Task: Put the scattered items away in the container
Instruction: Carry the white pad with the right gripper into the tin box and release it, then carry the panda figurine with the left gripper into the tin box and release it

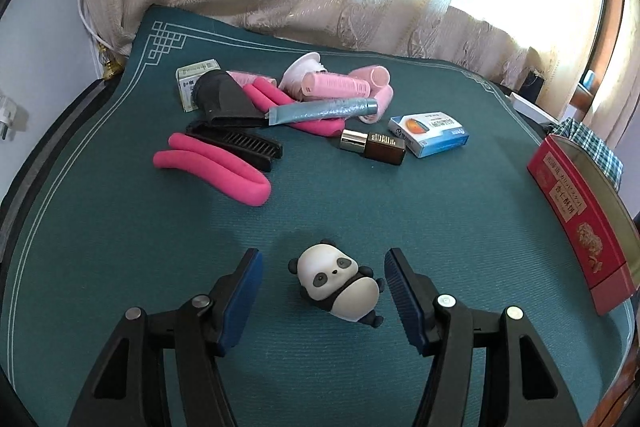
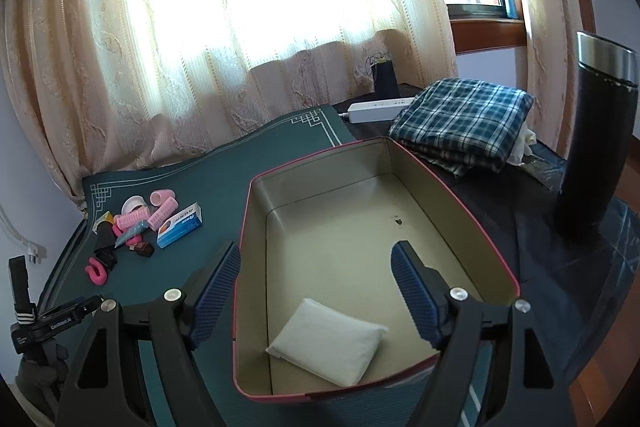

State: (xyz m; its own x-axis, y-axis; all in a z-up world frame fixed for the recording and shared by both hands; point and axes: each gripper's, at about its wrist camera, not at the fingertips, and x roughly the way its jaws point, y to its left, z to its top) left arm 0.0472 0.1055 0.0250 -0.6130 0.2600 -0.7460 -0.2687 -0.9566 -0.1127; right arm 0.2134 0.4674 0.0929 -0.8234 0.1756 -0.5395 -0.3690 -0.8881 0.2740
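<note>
A small panda figure (image 1: 340, 283) lies on the green mat between the open jaws of my left gripper (image 1: 322, 287), touching neither pad clearly. Beyond it lies a heap: pink foam rollers (image 1: 212, 167), a black comb (image 1: 248, 147), pink hair curlers (image 1: 336, 85), a silver tube (image 1: 324, 109), a brown bottle (image 1: 374, 143) and a blue-white box (image 1: 430, 133). The red tin (image 1: 576, 211) stands at the right. My right gripper (image 2: 316, 281) is open above the tin (image 2: 472, 211), which holds a white packet (image 2: 328, 339). The heap (image 2: 140, 227) shows far left.
A folded plaid cloth (image 2: 464, 119), a white power strip (image 2: 380, 107) and a tall black tumbler (image 2: 596, 147) stand beyond and right of the tin. Curtains hang behind the table. A green-white box (image 1: 192, 79) lies at the back of the heap.
</note>
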